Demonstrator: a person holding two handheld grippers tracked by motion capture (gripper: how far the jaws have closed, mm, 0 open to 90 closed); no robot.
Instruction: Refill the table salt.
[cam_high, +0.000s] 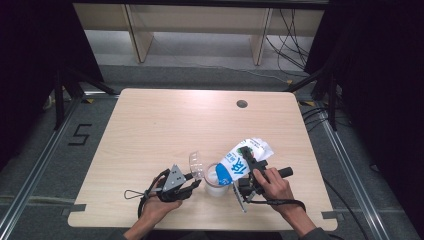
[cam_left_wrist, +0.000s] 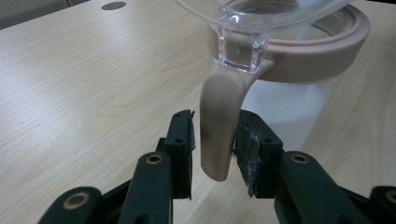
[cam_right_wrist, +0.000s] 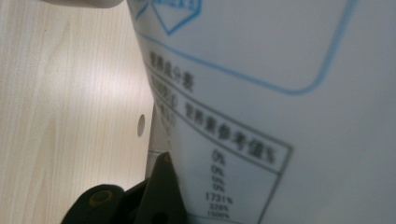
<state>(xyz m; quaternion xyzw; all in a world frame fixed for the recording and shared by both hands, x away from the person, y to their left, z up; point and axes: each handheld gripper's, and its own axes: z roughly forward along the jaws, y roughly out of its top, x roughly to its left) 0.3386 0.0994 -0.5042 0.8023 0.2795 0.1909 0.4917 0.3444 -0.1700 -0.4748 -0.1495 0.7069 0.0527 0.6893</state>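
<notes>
The right gripper (cam_high: 246, 172) pinches a white-and-blue pouch (cam_high: 240, 159), tilted mouth-down over the jar (cam_high: 216, 181) on the worktop (cam_high: 160, 125). The pouch looks soft and light (likely to slump), so a grip at mid-body suits it. The left gripper (cam_left_wrist: 212, 140) has its jaws spread slightly around the jar's stiff beige handle tab (cam_left_wrist: 219, 126), the pads not clearly pressing it. The clear hinged lid (cam_high: 196, 165) stands open above those jaws and looks breakable.
</notes>
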